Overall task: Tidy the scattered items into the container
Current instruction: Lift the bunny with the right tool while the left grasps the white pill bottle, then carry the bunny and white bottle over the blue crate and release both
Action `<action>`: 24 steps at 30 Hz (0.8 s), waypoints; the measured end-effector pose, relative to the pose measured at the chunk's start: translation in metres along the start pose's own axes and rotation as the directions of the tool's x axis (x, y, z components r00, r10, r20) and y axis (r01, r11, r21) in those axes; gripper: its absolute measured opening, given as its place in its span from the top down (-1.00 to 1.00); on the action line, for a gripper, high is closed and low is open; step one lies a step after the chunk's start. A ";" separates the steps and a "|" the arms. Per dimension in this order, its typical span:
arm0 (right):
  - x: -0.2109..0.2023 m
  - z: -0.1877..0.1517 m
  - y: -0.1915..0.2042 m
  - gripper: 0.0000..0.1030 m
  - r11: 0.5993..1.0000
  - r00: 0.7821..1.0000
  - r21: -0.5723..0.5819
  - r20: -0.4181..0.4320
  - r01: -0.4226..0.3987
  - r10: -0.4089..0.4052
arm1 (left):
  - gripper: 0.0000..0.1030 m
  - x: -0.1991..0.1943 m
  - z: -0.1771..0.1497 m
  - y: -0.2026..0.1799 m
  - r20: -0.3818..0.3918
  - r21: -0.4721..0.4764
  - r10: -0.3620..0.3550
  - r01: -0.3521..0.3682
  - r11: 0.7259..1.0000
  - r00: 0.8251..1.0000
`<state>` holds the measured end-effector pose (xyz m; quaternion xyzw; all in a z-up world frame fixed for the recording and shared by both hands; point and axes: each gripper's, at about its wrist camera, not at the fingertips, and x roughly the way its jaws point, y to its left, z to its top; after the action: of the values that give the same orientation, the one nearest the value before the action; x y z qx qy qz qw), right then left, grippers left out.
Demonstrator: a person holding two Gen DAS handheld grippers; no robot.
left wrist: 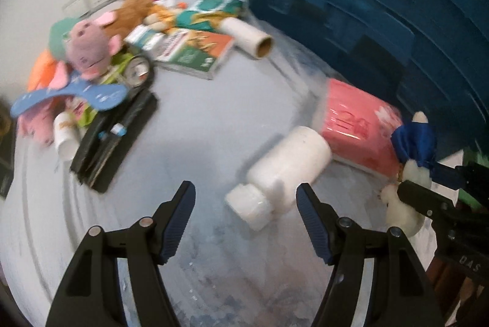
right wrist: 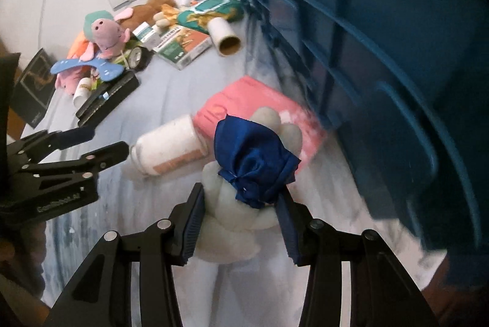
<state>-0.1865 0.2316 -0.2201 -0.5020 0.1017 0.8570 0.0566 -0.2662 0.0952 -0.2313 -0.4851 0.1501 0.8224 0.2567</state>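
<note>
**White plush in the right gripper, bottle lying loose by the crate**

The right gripper (right wrist: 241,223) has its two fingers pressed in on a white plush toy (right wrist: 232,238), squeezing the soft body from both sides. A shiny blue ribbon (right wrist: 253,162) bunched on the toy covers its middle, so the shape underneath is hard to make out, and the lower part is cut off behind the finger pads. In the left wrist view the same toy (left wrist: 400,214) peeks in at the right edge, half hidden by that gripper's black finger.

The left gripper (left wrist: 246,206) has its fingers spread wide with nothing between them. Just ahead of the tips lies a white bottle (left wrist: 284,174) on its side, cap end toward the camera, near but apart from the right-hand finger. Its label is only a blurred orange band in the right wrist view (right wrist: 171,149).

Beyond the bottle, a pink pack (left wrist: 357,125) lies against the foot of the blue crate (left wrist: 366,6). The crate fills the worktop's right side; its top and inside are out of frame in both views.

Toward the far left of the worktop (left wrist: 198,119) sits the pile: a pink plush (left wrist: 88,49), a brown plush (left wrist: 131,12) partly buried, a green and orange box (left wrist: 195,52), a cardboard roll (left wrist: 247,36), a flat black case (left wrist: 113,131) and a blue cut-out shape (left wrist: 70,94). Motion blur smears all print there.
</note>
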 end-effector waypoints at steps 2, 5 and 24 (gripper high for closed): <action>-0.001 -0.006 -0.002 0.13 1.000 1.000 0.024 0.002 0.011 -0.011 | -0.32 0.008 0.001 -0.009 -0.005 0.042 -0.015 0.016 0.999 1.000; 0.002 -0.012 -0.008 0.13 0.998 1.000 0.060 0.002 0.030 -0.030 | -0.32 0.023 0.003 -0.019 -0.023 0.094 -0.035 0.037 0.995 0.999; 0.003 -0.010 0.008 0.12 0.997 0.998 0.060 0.035 0.051 -0.053 | -0.09 0.003 -0.014 0.003 0.071 0.049 -0.001 -0.003 0.999 0.997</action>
<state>-0.1812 0.2218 -0.2265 -0.4868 0.1129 0.8609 0.0954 -0.2596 0.0864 -0.2409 -0.4491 0.1613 0.8352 0.2735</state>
